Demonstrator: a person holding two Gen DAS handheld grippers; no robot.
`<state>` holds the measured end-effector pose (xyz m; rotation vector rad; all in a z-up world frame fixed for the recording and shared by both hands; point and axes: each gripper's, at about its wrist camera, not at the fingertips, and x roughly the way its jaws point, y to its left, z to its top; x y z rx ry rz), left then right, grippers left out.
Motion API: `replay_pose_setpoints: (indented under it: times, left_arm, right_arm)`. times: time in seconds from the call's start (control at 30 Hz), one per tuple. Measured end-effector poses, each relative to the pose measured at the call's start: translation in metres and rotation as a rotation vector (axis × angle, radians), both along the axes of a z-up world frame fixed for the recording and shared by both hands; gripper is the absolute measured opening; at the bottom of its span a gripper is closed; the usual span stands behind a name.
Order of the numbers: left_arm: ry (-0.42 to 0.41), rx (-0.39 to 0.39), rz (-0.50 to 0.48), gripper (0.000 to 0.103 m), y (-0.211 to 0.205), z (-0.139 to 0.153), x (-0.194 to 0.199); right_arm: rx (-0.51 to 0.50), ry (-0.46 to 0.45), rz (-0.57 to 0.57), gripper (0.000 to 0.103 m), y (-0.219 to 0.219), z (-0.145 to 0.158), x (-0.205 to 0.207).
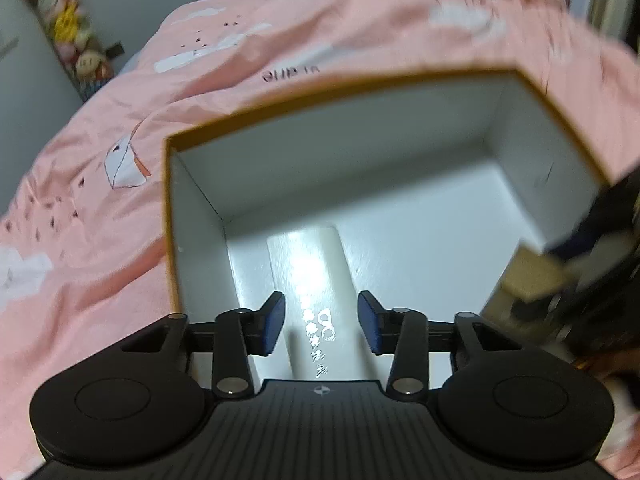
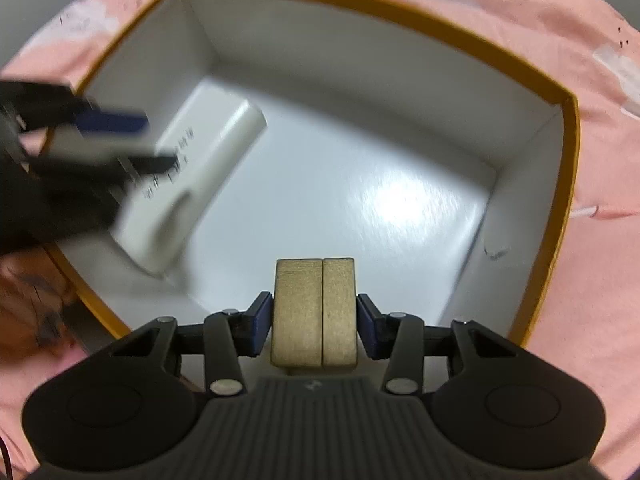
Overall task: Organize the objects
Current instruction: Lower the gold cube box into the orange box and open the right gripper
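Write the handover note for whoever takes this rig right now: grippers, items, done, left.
Left gripper: open, poised over the white tube, not gripping it.
Right gripper: shut on the tan block, held above the box's near side.
Box: orange-rimmed, white inside, sitting on the pink bedsheet.
Done: the white tube lies flat on the box floor, toward its left side in the right wrist view.
Left: probably lower the tan block onto the bare floor beside the tube and release. Other items to sort are not in view.

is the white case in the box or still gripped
In the box: the white case lies flat on the box floor, and the left hand-held gripper is open around it.
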<state>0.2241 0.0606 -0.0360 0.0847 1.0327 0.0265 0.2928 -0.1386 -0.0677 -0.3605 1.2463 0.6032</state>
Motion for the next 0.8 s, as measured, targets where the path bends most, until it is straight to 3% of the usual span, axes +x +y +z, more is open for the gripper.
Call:
replay_pose_setpoints:
  times: [0.1, 0.2, 0.43, 0.57, 0.67, 0.8]
  left_arm:
    - [-0.040, -0.071, 0.044, 0.053, 0.020, 0.018, 0.001]
    - [-0.077, -0.157, 0.087, 0.056, 0.041, 0.034, 0.001]
    - [-0.090, -0.296, 0.149, 0.057, 0.077, 0.038, 0.009]
    - [-0.157, -0.373, 0.186, 0.057, 0.090, 0.038, 0.004]
    - [-0.206, -0.393, 0.222, 0.057, 0.100, 0.040, 0.003]
    - [-0.219, -0.342, 0.259, 0.058, 0.110, 0.041, 0.009]
  right_arm:
    - [-0.030, 0.006, 0.027, 0.046, -0.001, -0.001, 0.002]
    - [-0.013, -0.060, 0.119, 0.046, 0.006, 0.006, -0.002]
    - [-0.004, -0.284, 0.379, 0.046, 0.051, 0.019, -0.008]
    - [-0.044, -0.465, 0.486, 0.046, 0.071, 0.019, -0.005]
    - [-0.050, -0.558, 0.556, 0.046, 0.081, 0.016, -0.001]
    - [-0.059, -0.640, 0.635, 0.046, 0.093, 0.009, 0.008]
